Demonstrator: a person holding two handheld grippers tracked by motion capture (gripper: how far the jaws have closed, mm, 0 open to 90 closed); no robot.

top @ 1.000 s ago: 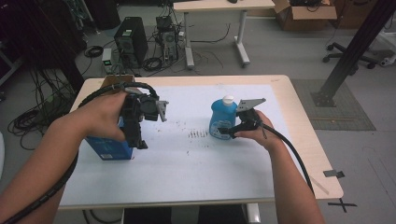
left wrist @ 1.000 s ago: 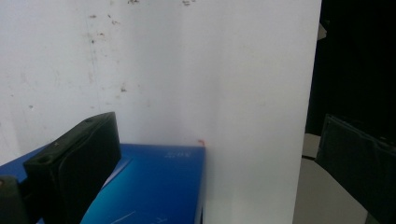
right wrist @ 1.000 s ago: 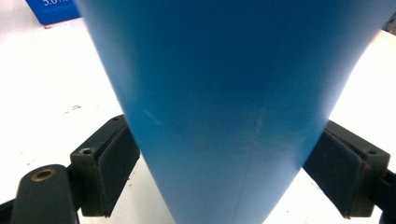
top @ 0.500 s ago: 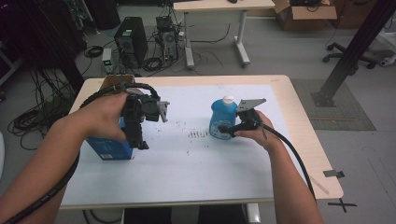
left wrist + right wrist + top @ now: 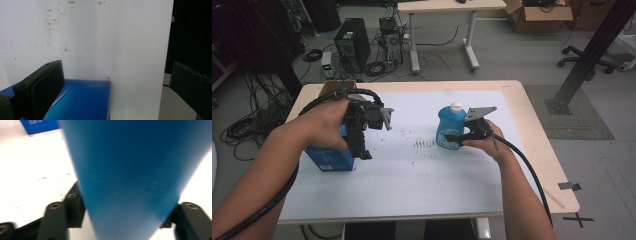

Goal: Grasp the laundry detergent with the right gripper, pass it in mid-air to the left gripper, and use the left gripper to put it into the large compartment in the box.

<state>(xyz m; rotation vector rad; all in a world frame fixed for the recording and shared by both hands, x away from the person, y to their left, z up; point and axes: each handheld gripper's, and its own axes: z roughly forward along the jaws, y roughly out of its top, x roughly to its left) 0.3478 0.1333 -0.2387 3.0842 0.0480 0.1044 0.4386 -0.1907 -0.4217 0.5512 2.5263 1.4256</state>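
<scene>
A blue bottle (image 5: 448, 127) with a white cap stands upright right of the table's middle. My right gripper (image 5: 454, 138) comes at it from the right. Its jaws have just been closing, and in the right gripper view they press both sides of the bottle (image 5: 130, 170). At the left a blue box (image 5: 329, 159) lies on the white sheet. My left gripper (image 5: 362, 150) points down over the box's right end. In the left gripper view its jaws stand wide apart, one over the box (image 5: 82, 102) and one beyond the table's edge, gripping nothing.
The table (image 5: 412, 200) carries a white sheet with dark specks (image 5: 424, 144) in its middle. A cardboard box (image 5: 332, 87) sits at the back left corner. On the floor behind are a computer tower (image 5: 352, 47), cables and another desk.
Both hands keep their places. The right gripper's jaws have drawn in against the blue bottle.
</scene>
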